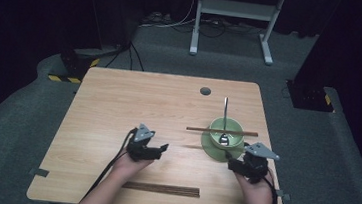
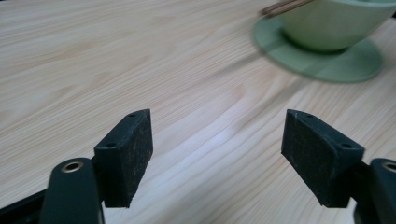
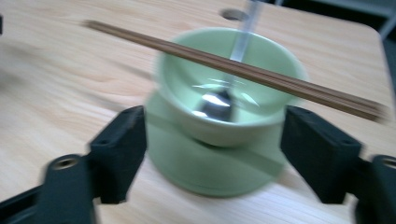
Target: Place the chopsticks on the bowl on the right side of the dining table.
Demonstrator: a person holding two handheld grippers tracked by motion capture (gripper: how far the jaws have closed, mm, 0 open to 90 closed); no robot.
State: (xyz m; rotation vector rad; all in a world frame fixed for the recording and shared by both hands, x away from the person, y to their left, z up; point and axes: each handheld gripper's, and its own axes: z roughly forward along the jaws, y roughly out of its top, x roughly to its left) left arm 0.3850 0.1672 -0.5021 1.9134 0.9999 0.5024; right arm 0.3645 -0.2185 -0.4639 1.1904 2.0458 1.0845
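1. Green bowl (image 1: pixel 226 130) on a green saucer (image 1: pixel 210 146), right half of the wooden table (image 1: pixel 118 106).
2. Metal spoon (image 1: pixel 224 131) resting in the bowl, handle toward the far edge.
3. Chopsticks (image 1: pixel 222 131) laid across the bowl's rim.
4. Left gripper (image 1: pixel 160 149), jaws spread, empty, over bare tabletop left of the saucer.
5. Right gripper (image 1: pixel 232 163), jaws spread, empty, just short of the saucer.
6. Dark wooden strip (image 1: pixel 161 188) near the table's front edge.

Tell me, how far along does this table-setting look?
Done, apparently: the green bowl sits on its saucer, spoon inside, chopsticks across the rim. In hand: nothing; the left tool and right tool are open. Possibly left: the dark strip at the near edge.
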